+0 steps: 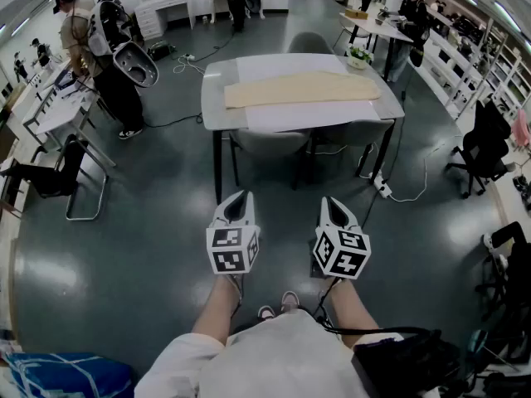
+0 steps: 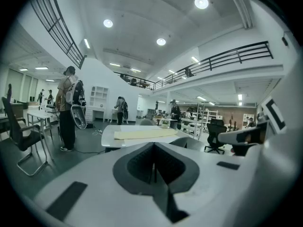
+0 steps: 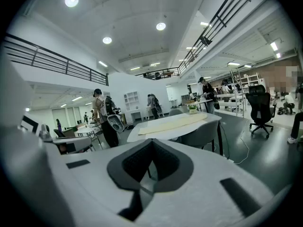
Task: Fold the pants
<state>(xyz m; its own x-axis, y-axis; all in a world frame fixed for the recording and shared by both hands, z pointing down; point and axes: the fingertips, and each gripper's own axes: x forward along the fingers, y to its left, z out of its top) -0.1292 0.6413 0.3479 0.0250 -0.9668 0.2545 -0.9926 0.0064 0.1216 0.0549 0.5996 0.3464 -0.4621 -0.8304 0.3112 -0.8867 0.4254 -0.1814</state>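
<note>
Approaching the bench (image 1: pixel 217 110), we judge that the fold has not begun.

The bench stands well apart from us across open floor, with grey chairs (image 1: pixel 270 143) tucked under its near edge. On it the pants (image 1: pixel 303 88), a pale cream colour, lie flat and stretched out along its length, with no fold that we can see. Our left hand-held gripper (image 1: pixel 235 208) and right hand-held gripper (image 1: pixel 336 211) hang side by side in front of us, pointing slightly down. Each has its jaws pressed together, with nothing between them. The next move, as we judge it, calls for walking up to the bench, spreading both pairs of jaws, and pinching the cloth at one end so we can carry it over toward the other.
</note>
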